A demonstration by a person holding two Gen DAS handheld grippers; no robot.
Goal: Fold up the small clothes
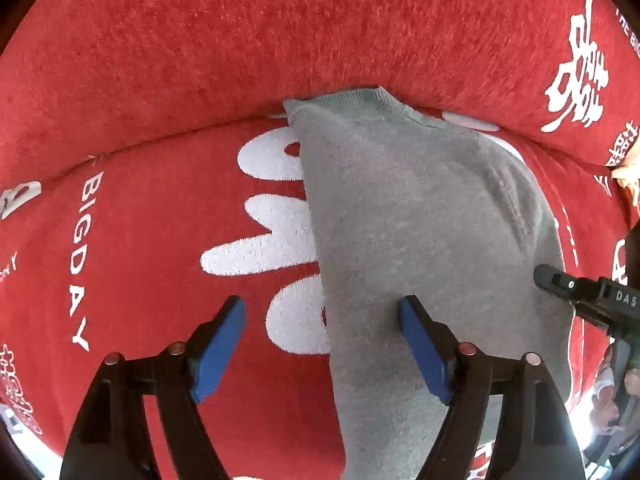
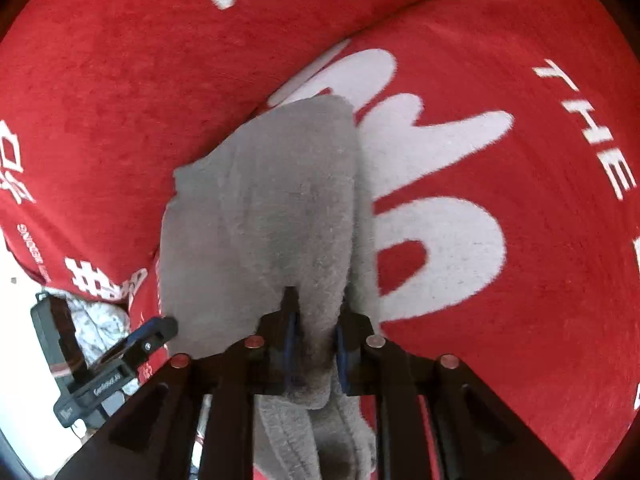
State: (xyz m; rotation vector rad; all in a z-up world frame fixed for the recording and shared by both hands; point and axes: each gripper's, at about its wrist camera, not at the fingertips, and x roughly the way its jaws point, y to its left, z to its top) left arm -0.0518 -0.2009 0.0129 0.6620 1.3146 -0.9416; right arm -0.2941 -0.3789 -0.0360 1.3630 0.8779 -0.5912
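A small grey knitted garment [image 1: 420, 220] lies on a red cover, its ribbed hem at the far end against the back cushion. My left gripper [image 1: 322, 322] is open; its right finger is over the garment's left part and its left finger over the red cover. My right gripper [image 2: 316, 344] is shut on a bunched fold of the grey garment [image 2: 272, 200] at its near edge. The right gripper's tip also shows in the left wrist view [image 1: 560, 280] at the garment's right edge. The left gripper shows in the right wrist view [image 2: 156, 332] at the lower left.
The red cover [image 1: 160, 272] with large white letters and "BIGDAY" print covers a seat and a back cushion [image 1: 280, 40]. A bright floor and a patterned grey-white cloth [image 2: 100, 324] show beyond the cover's left edge in the right wrist view.
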